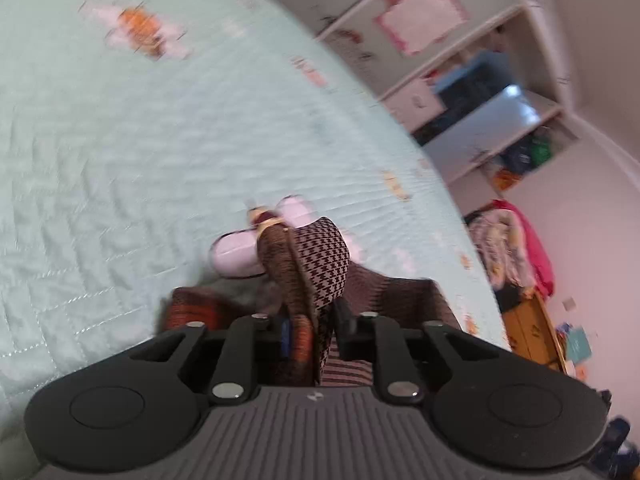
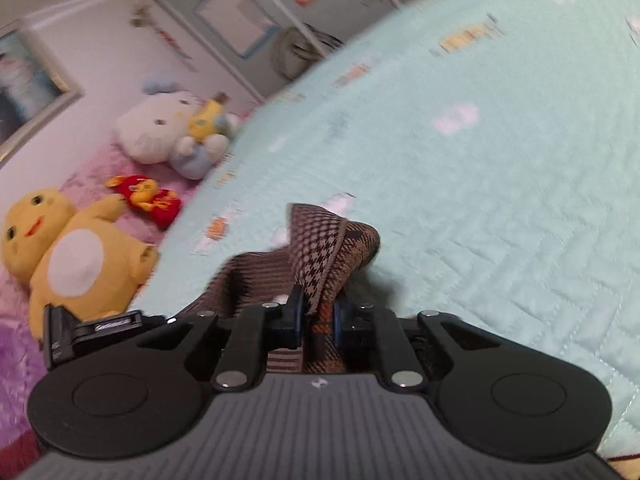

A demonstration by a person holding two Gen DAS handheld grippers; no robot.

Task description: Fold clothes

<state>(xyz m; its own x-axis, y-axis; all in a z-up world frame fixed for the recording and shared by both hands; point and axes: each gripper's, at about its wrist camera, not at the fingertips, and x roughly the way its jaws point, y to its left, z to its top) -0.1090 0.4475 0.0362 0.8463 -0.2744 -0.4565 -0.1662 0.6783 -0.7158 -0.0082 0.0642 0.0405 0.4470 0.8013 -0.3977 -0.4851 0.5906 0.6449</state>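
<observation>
Brown houndstooth garment [image 1: 320, 264] is bunched, raised above the mint quilted bed [image 1: 120, 160]. Left gripper [image 1: 312, 328] jaws pinch one fold; right gripper [image 2: 318, 316] jaws pinch another, apparently the same garment.

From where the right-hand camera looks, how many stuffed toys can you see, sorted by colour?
White: 1, the white cat plush
Yellow: 1, the big yellow plush
Red and yellow: 1, the small red plush
Total: 3, all lying beside the mint quilt.
</observation>
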